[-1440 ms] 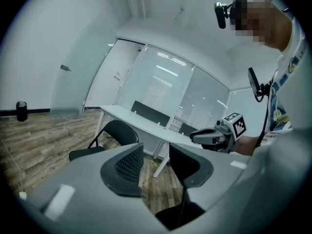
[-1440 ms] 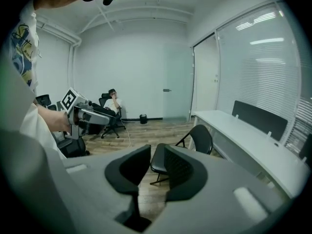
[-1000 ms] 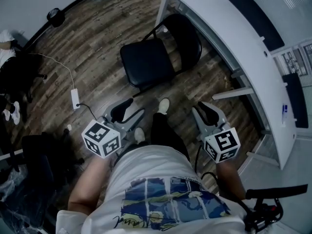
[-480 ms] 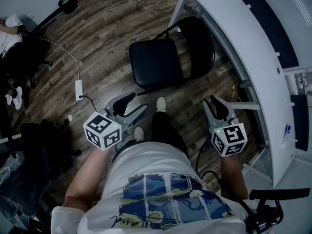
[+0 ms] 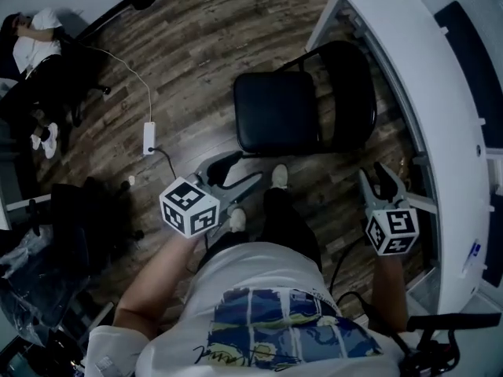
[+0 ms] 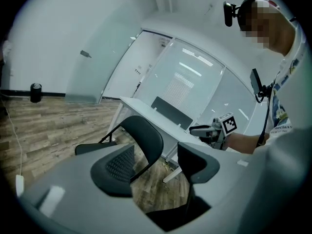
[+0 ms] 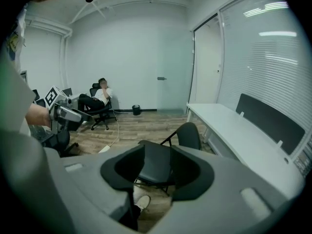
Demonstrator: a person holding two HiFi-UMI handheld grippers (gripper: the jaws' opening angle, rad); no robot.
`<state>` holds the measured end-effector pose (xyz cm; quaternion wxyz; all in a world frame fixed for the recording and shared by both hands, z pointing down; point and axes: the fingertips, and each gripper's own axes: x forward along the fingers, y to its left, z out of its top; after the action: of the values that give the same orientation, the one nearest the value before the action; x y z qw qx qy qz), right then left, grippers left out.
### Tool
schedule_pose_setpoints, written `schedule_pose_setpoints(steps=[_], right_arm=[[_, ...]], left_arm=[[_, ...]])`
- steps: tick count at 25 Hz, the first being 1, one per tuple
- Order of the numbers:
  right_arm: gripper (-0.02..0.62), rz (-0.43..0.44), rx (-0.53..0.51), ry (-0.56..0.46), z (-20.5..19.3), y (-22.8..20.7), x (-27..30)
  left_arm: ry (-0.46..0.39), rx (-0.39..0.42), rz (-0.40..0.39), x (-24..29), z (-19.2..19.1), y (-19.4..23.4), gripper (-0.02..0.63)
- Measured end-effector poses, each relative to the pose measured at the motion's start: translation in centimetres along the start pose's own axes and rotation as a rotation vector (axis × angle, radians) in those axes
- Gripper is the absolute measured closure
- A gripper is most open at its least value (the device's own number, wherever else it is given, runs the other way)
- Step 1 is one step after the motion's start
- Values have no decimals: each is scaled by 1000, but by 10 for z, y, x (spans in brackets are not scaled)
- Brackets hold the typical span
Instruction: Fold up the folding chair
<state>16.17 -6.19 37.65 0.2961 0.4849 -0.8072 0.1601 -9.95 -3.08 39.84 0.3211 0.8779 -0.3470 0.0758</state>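
Folding chair (image 5: 302,112) stands fully opened on the floor (image 5: 196,61), just beyond the person's shoes, seat level and backrest upright. Its back is turned to the right, close against the long white tabletop (image 5: 428,93). No folding done yet, by the look of it: seat not tipped up, legs spread. Everything is left to do, namely reach it, take hold, swing the seat against the back, and bring the frame flat. Left tool (image 5: 240,173) hangs near the chair's near-left corner, not touching. Its jaws are apart and opening, and only floor and the distant chair show through the gap. Right tool (image 5: 376,177) is off to the near right, between chair and tabletop leg. It too is spread and opening with nothing held. Seat is a squarish black pad with rounded corners and a matte, vinyl-like surface. Backrest is a rounded black panel. The frame is thin dark metal tube, likely hinged at the sides. Floor is streaky brown wood-grain plank. Tabletop is smooth and hard-edged. Tool bodies are grey plastic with dark ribbed pads.
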Motion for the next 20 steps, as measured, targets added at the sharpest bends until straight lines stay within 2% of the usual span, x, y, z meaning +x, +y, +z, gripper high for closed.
schedule_pose_setpoints(steps=[8,14,20], right_arm=[[442,-18,42,93,-23,-66,64],[427,-59,72,176,-52,-130,104],[399,-29,155,237,-78,-159,151]], left_arm=[[3,-69,50,57,-4,52,305],[29,-138,87,106,-31,89,290],[55,-211,154,140,-67,148,278]])
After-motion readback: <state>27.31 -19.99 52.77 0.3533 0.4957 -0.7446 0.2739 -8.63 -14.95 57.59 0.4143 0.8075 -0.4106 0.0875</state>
